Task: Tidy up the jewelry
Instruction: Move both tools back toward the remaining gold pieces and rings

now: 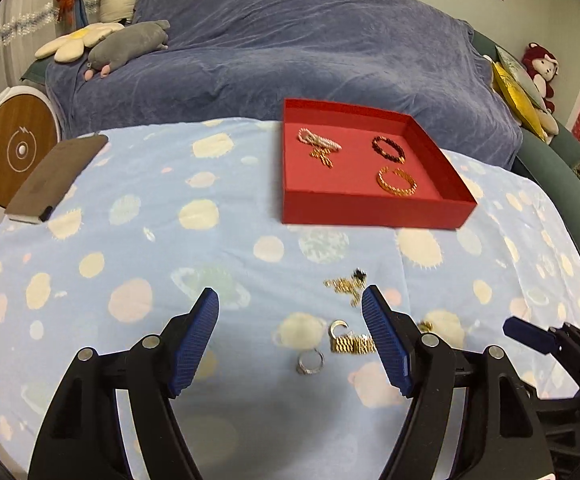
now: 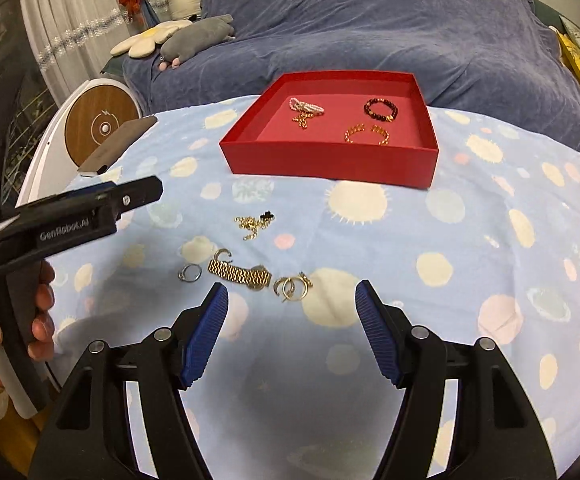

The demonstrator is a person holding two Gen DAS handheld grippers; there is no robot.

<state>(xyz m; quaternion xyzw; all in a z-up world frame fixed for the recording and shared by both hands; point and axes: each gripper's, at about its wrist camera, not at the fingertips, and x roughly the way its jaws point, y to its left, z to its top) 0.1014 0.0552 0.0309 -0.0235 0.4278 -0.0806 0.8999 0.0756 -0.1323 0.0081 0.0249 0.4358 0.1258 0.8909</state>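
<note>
The gold band bracelet [image 2: 239, 274] is seen lying flat on the surface [image 2: 470, 264], long axis running left-right, just ahead of the right gripper [image 2: 292, 302], w/ the left gripper [image 1: 290, 308] about as near; both are spread wide, nothing held. Beside it: silver ring [image 2: 189, 273], gold hoops [image 2: 292, 286], gold chain [image 2: 253, 222]. Farther back, 3 bracelets plus a small gold piece are held in the red box [image 2: 330, 160].
</note>
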